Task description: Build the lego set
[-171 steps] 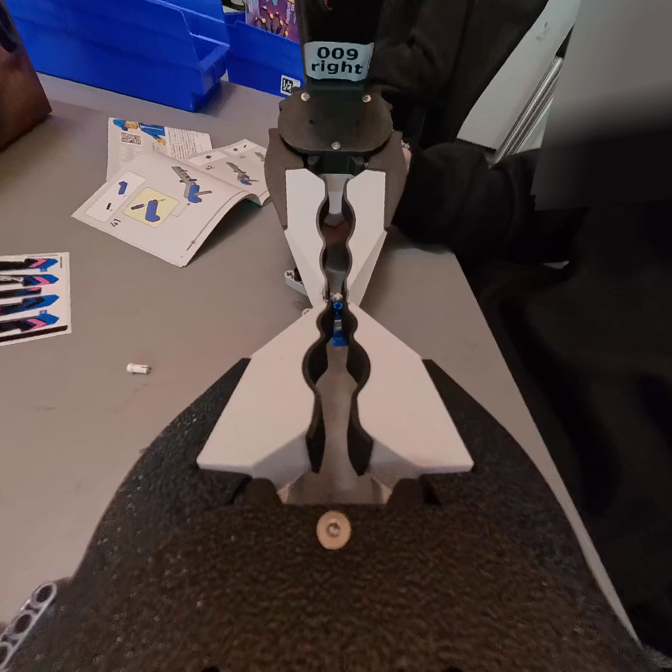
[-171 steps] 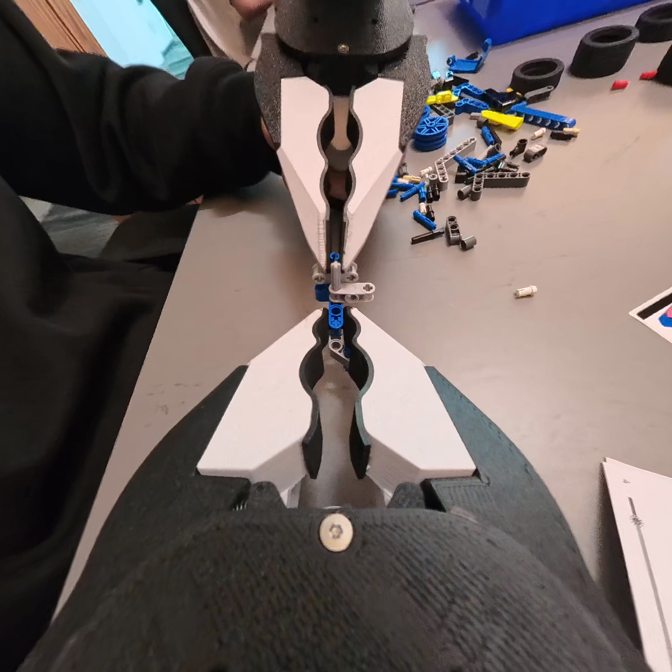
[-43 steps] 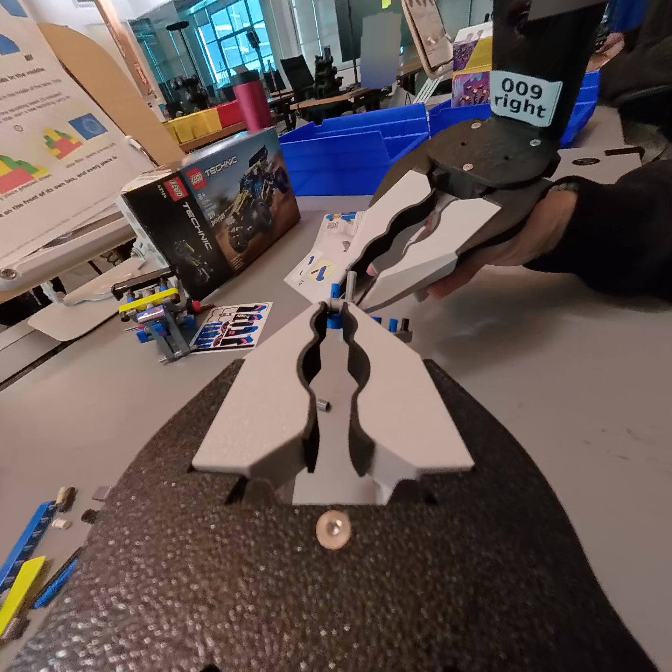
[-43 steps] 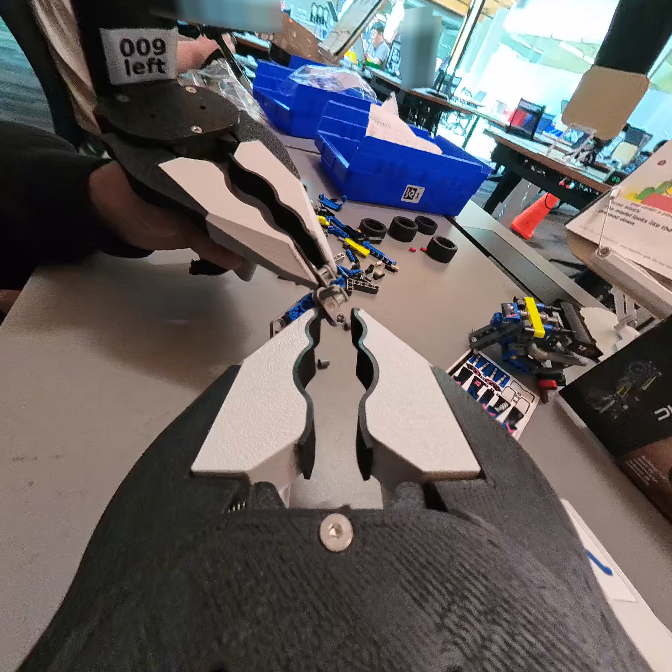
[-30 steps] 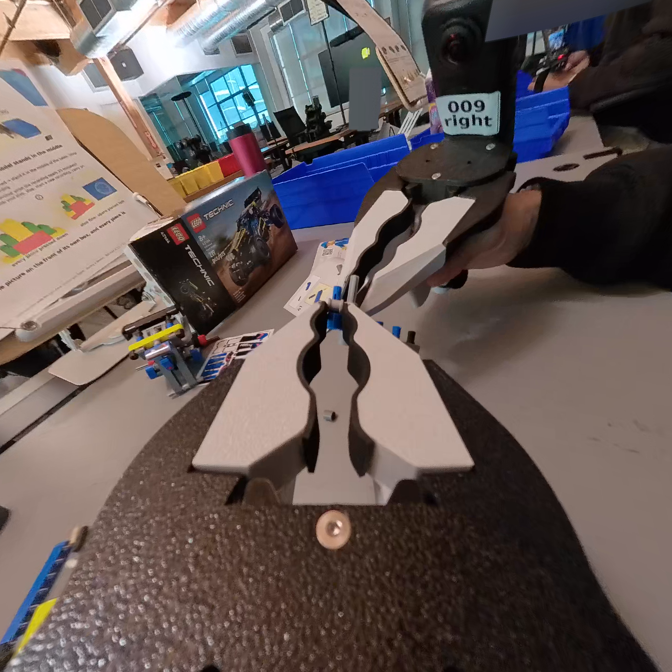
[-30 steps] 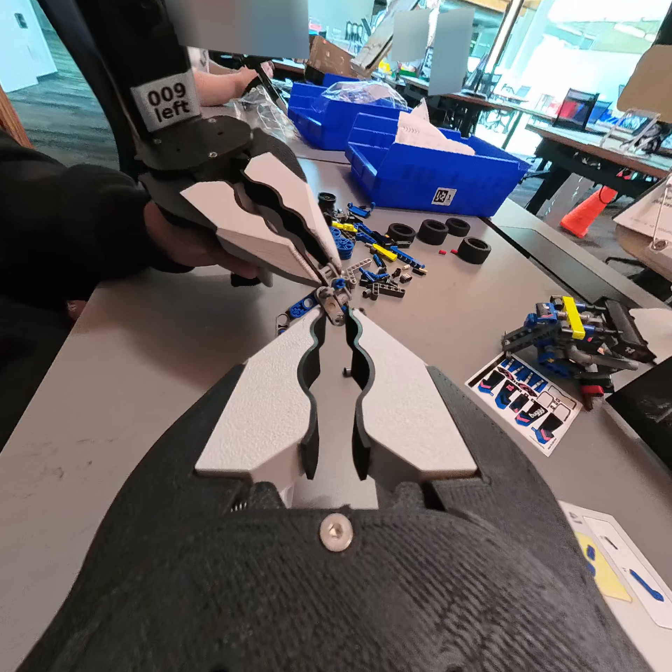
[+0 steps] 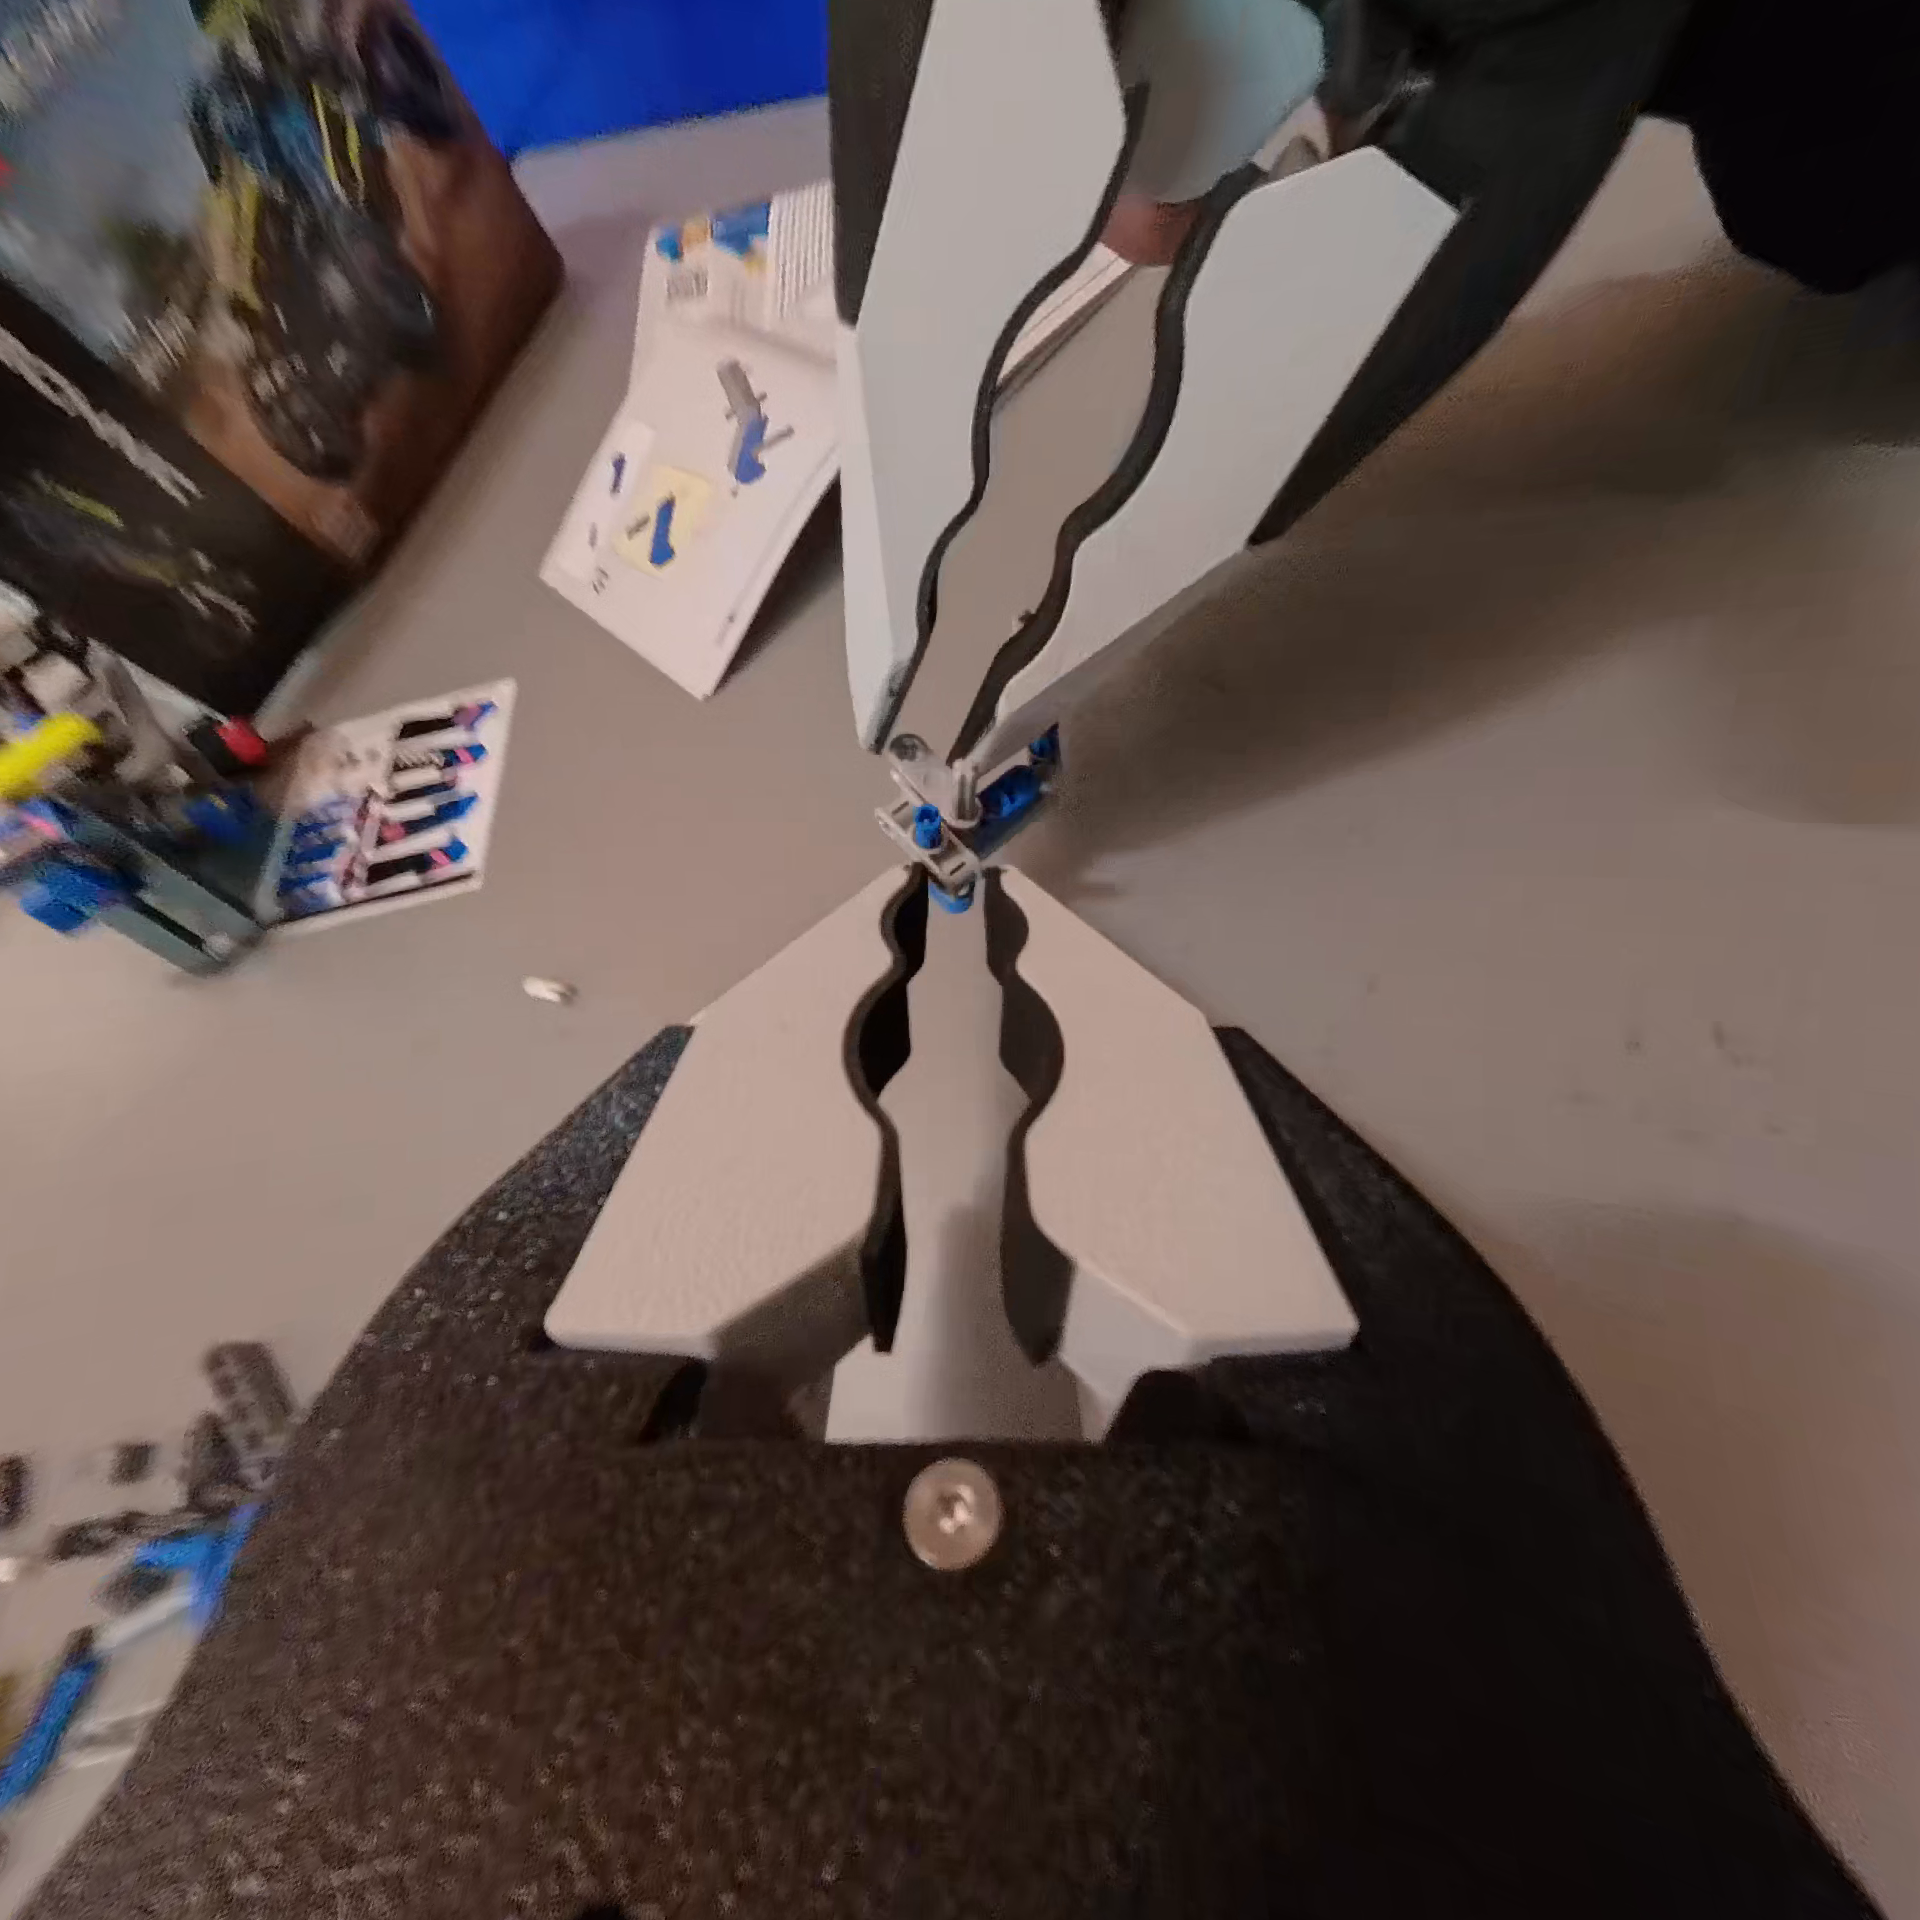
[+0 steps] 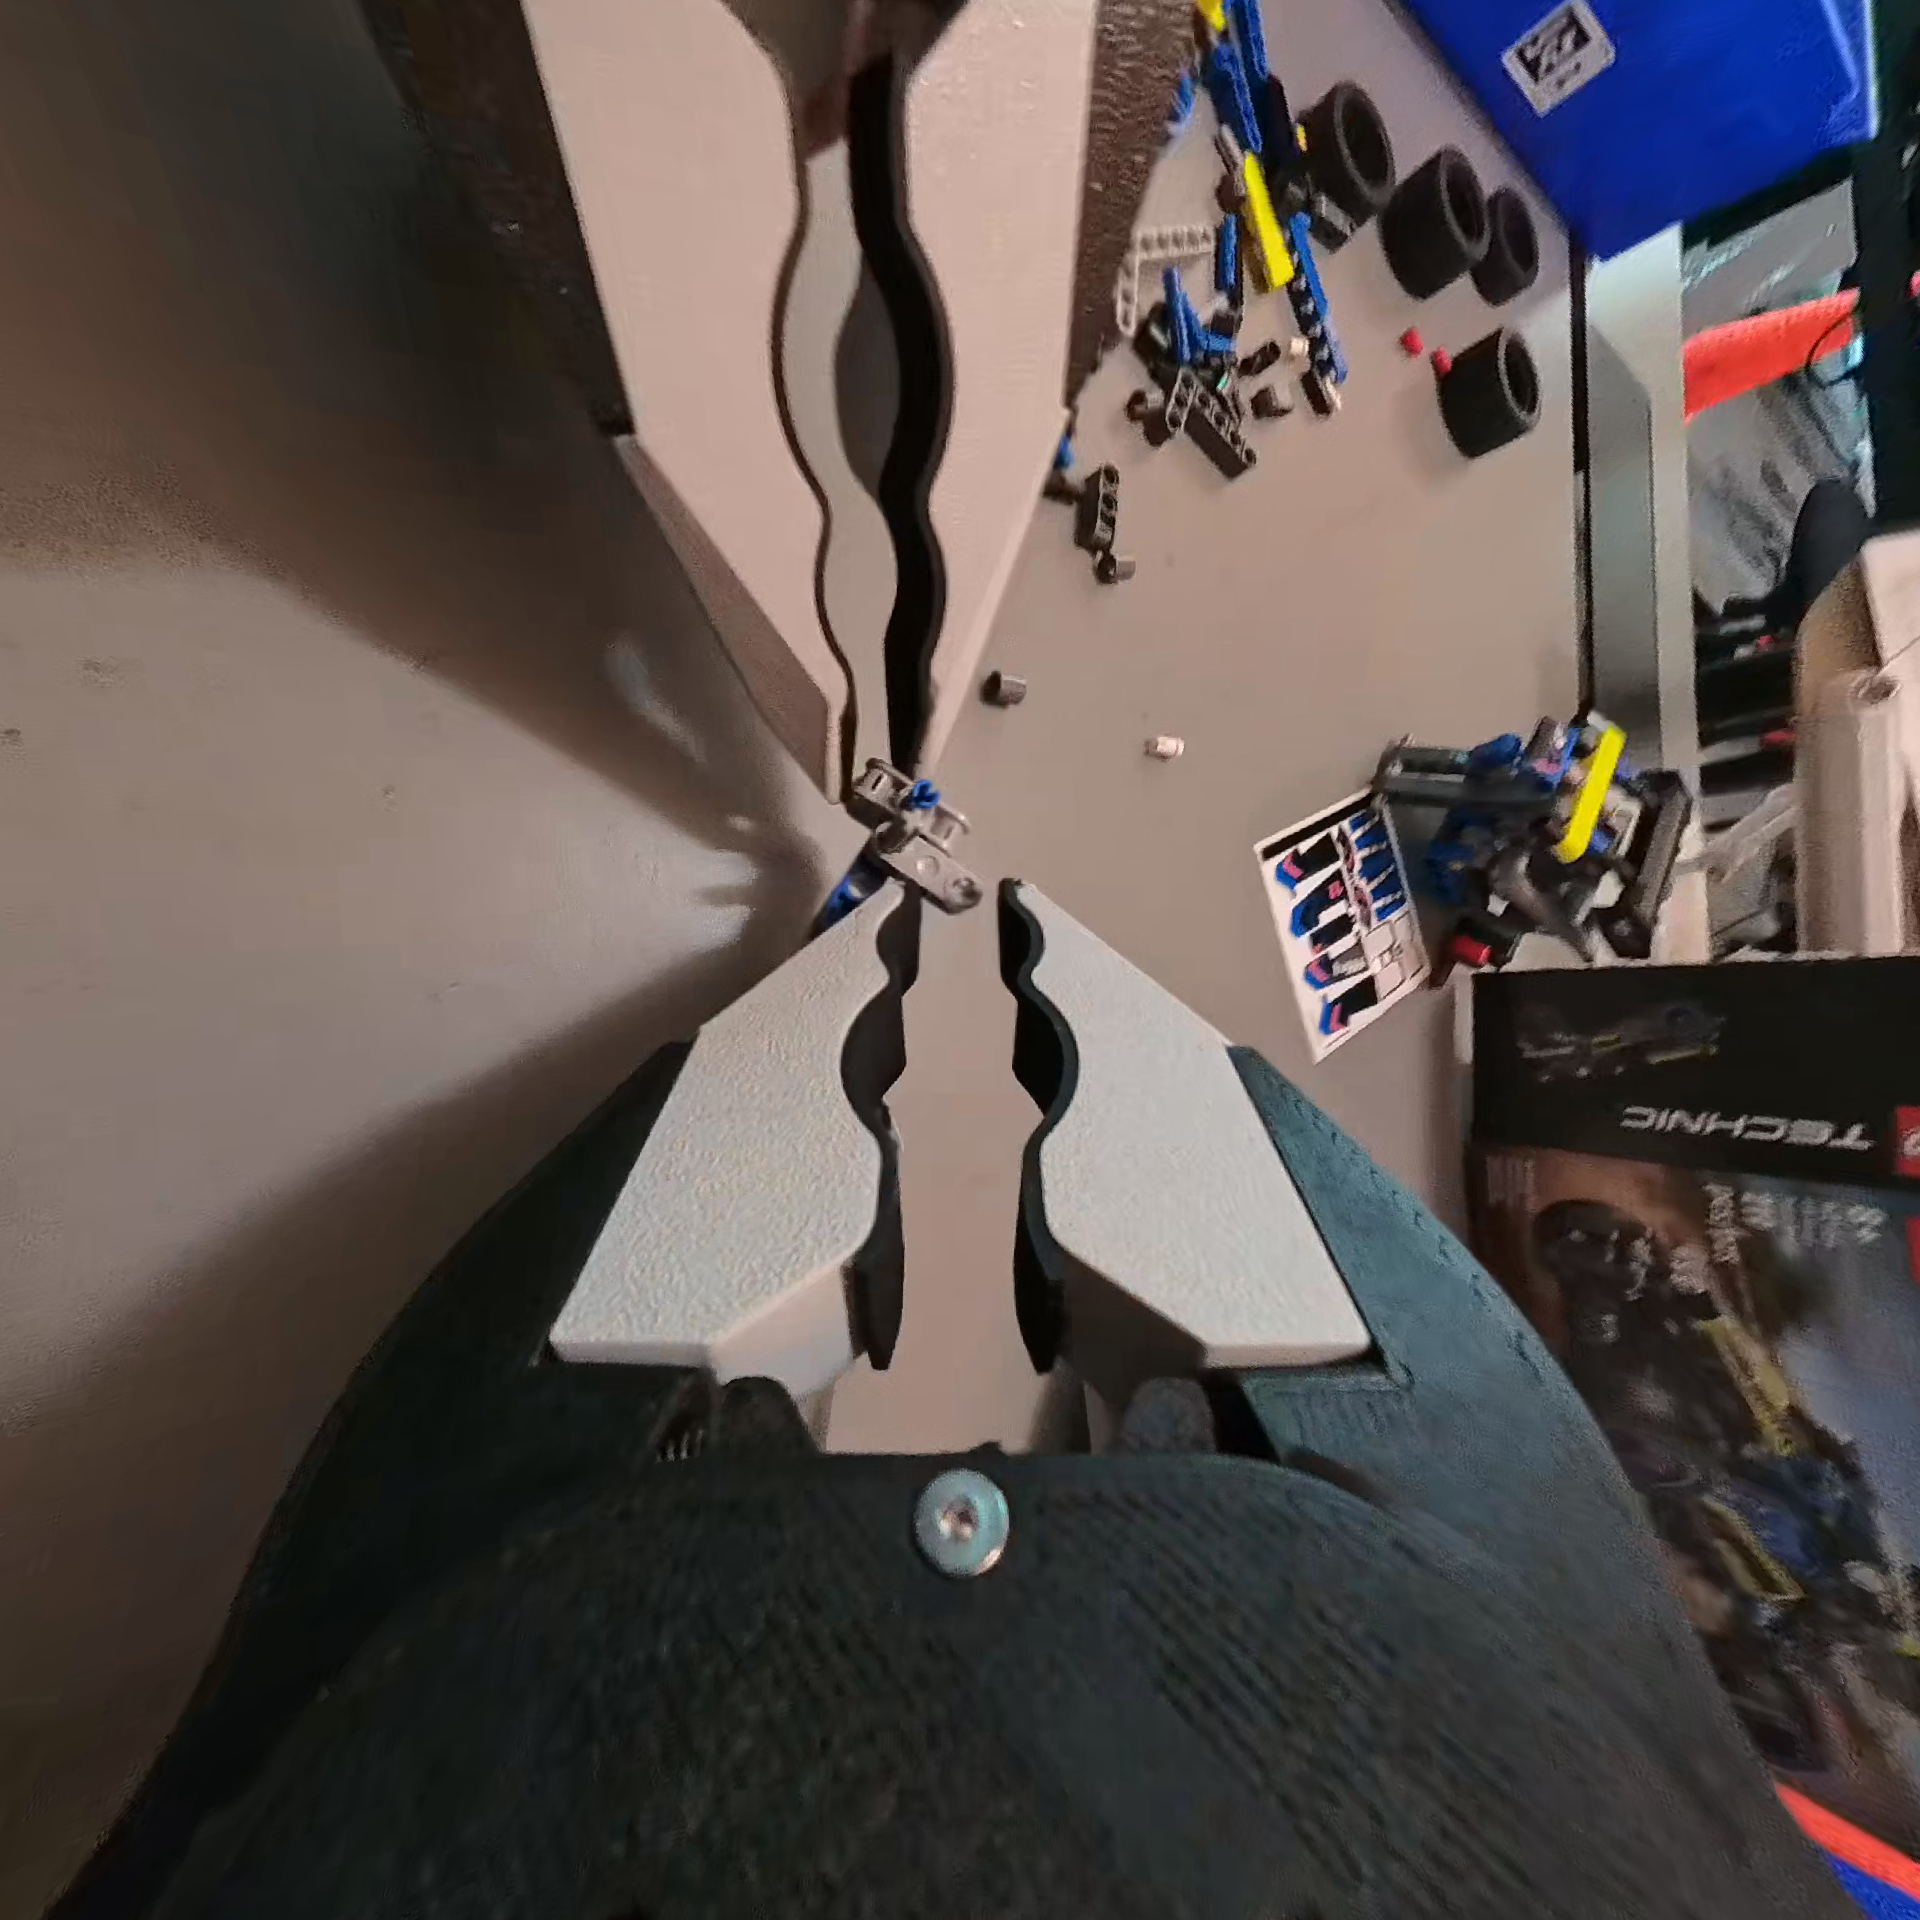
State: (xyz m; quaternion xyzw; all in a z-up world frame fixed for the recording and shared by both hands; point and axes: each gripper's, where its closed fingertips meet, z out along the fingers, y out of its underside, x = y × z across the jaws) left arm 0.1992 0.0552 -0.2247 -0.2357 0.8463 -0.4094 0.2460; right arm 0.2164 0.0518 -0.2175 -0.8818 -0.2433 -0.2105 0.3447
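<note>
above the worktop [image 7: 1558, 935], the left gripper [image 7: 948, 902] pinches the small grey-and-blue subassembly [image 7: 940, 821] by its blue end; the right gripper [image 8: 958, 896] jaws stand spread at its grey connector. light, stiff, easily popped apart; best held on solid beams.

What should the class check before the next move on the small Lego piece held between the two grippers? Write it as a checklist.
1. Left gripper clamped on the small grey and blue piece: ok.
2. Right gripper gripping the piece: cannot tell; its jaws stand slightly apart round the grey end.
3. Blue pin pushed fully home: cannot tell, too small.
4. Instruction booklet open on the table: ok.
5. Loose parts on the table for the next step: ok.
</note>
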